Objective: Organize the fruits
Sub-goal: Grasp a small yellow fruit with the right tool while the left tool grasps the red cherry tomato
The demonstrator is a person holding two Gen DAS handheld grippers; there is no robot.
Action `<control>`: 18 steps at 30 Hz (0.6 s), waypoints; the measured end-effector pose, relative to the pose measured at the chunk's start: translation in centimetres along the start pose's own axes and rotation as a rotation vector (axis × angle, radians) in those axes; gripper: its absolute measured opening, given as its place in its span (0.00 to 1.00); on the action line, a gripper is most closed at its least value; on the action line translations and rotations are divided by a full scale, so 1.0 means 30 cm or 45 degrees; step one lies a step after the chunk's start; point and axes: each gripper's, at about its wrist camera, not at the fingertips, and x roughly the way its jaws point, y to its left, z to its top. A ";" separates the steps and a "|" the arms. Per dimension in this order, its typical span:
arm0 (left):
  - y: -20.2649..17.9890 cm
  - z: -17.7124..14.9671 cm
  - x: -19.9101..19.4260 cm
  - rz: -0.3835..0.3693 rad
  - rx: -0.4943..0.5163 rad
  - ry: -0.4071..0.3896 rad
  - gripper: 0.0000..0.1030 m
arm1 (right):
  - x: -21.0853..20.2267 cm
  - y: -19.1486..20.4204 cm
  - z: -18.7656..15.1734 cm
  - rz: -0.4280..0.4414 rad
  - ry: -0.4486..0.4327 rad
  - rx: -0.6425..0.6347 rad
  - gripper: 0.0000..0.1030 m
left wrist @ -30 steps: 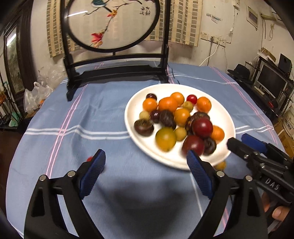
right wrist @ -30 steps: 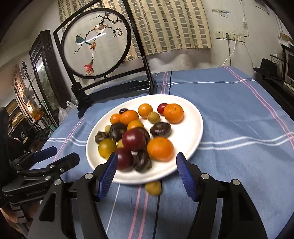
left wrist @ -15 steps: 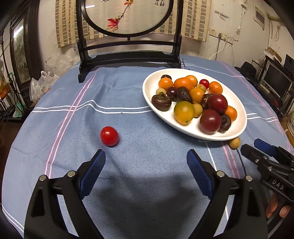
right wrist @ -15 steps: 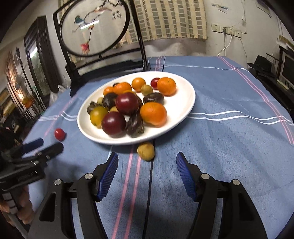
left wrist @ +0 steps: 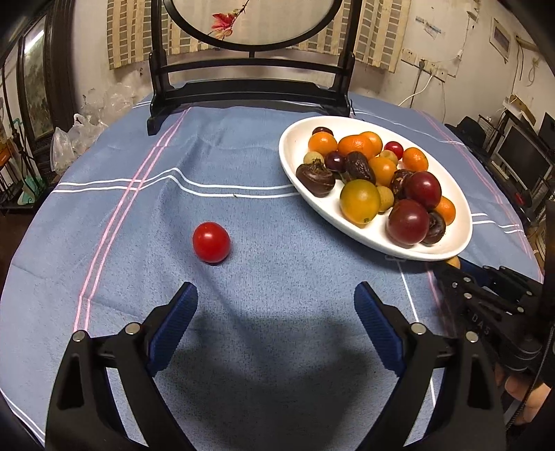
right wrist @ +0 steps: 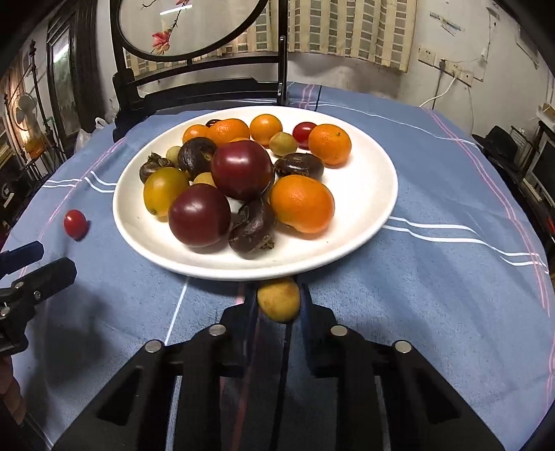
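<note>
The only readable lettering is "DAS", in pale letters on the black body of the right tongs (left wrist: 447, 269), at the near right.

A dim room is shown: a stained white wall (left wrist: 381, 83), a striped curtain (right wrist: 347, 31), a dark-framed round embroidered screen (left wrist: 253, 20), wall sockets (right wrist: 447, 62), and monitors (left wrist: 523, 156) stacked at right.

A blue striped tablecloth (left wrist: 263, 215) covers the table. At twelve o'clock stands a dark-framed embroidered screen (left wrist: 253, 20); plastic bags (left wrist: 69, 138) sit at nine, monitors (left wrist: 523, 156) at three.
</note>
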 end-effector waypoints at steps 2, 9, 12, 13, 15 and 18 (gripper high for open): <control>0.001 0.000 0.000 0.005 0.001 -0.001 0.87 | -0.014 -0.014 -0.007 0.022 -0.005 0.033 0.23; 0.030 -0.001 0.015 0.050 -0.018 0.011 0.87 | -0.099 0.014 -0.029 0.198 -0.051 0.030 0.23; 0.046 -0.003 0.033 0.092 -0.023 0.029 0.87 | -0.118 0.027 -0.031 0.235 -0.060 0.005 0.23; 0.056 -0.002 0.043 0.108 -0.030 0.042 0.87 | -0.120 0.027 -0.030 0.241 -0.060 0.005 0.23; 0.072 0.002 0.057 0.104 -0.051 0.070 0.87 | -0.123 0.023 -0.030 0.251 -0.054 0.000 0.23; 0.095 0.013 0.082 0.109 -0.073 0.099 0.82 | -0.132 0.023 -0.034 0.268 -0.047 0.003 0.23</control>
